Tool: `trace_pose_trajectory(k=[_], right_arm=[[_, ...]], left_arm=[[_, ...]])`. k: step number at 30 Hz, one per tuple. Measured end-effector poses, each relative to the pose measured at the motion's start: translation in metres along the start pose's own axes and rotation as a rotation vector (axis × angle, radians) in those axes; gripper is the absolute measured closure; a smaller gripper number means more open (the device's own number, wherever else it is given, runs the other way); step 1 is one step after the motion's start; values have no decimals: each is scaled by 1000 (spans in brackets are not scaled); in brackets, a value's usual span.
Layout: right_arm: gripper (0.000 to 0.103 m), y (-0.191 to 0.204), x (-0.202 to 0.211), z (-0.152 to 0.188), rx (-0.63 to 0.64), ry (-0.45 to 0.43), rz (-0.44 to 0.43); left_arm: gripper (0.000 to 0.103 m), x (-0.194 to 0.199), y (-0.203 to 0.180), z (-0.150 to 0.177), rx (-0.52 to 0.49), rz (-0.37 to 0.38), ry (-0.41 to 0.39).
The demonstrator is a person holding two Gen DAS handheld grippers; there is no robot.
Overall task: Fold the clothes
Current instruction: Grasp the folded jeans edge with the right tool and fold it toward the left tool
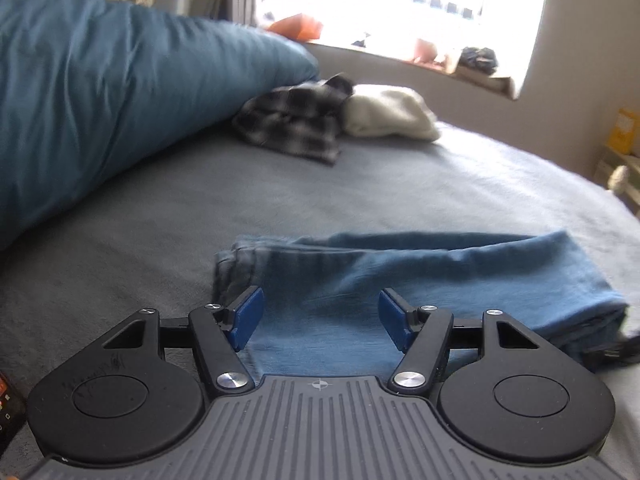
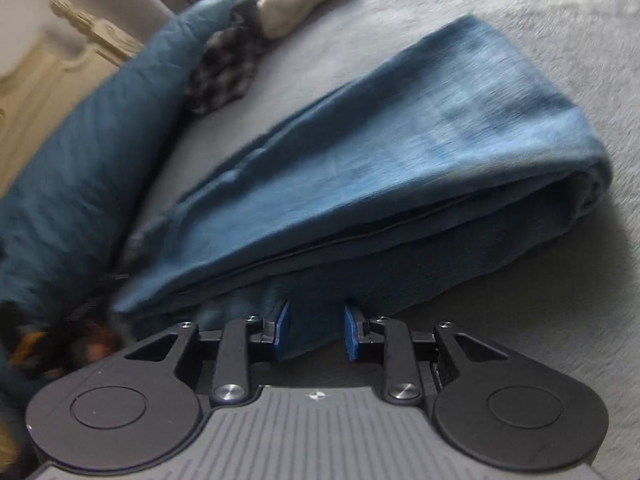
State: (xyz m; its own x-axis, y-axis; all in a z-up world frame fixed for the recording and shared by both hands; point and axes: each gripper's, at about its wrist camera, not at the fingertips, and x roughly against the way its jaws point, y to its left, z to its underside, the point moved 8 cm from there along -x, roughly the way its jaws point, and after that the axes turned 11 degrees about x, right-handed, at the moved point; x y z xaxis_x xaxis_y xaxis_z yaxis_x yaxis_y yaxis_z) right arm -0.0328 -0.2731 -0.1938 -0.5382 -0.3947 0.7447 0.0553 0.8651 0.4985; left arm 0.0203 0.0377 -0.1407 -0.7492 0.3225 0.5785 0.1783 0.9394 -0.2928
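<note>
Folded blue jeans [image 1: 420, 272] lie on the grey bedsheet [image 1: 360, 176]. My left gripper [image 1: 320, 316] is open just above the jeans' near edge, holding nothing. In the right wrist view the jeans [image 2: 400, 152] lie folded in layers. My right gripper [image 2: 316, 330] is open, its blue pads [image 2: 282, 328] on either side of a fold of the jeans' lower layer; whether they press it I cannot tell.
A blue duvet [image 1: 100, 92] is bunched along the left. A plaid shirt [image 1: 296, 120] and a cream garment [image 1: 392, 114] lie beyond the jeans. A window sill [image 1: 460, 64] holds small items. A dark object [image 1: 8, 408] sits at the lower left edge.
</note>
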Motion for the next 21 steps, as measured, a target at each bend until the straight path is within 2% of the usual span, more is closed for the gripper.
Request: trace_pose_trajectory(k=[2, 6, 9, 12, 15, 17, 19, 21], right_arm=[[79, -10, -4, -3, -37, -17, 52], [79, -24, 10, -2, -126, -82, 77], [77, -29, 20, -1, -155, -98, 115], [74, -22, 27, 2, -178, -83, 66], [62, -12, 30, 4, -205, -48, -20], [58, -9, 24, 4, -251, -21, -70], [56, -5, 16, 5, -277, 11, -70], [56, -4, 10, 9, -288, 36, -33]], left_arm=[[39, 8, -14, 2, -37, 53, -5], [39, 12, -46, 15, -101, 171, 22], [39, 10, -71, 30, -171, 227, 41], [39, 8, -94, 44, -252, 265, 61], [39, 8, -106, 58, -312, 281, 76], [39, 9, -112, 66, -340, 290, 82], [39, 10, -116, 71, -372, 298, 86], [39, 12, -120, 75, -418, 304, 82]])
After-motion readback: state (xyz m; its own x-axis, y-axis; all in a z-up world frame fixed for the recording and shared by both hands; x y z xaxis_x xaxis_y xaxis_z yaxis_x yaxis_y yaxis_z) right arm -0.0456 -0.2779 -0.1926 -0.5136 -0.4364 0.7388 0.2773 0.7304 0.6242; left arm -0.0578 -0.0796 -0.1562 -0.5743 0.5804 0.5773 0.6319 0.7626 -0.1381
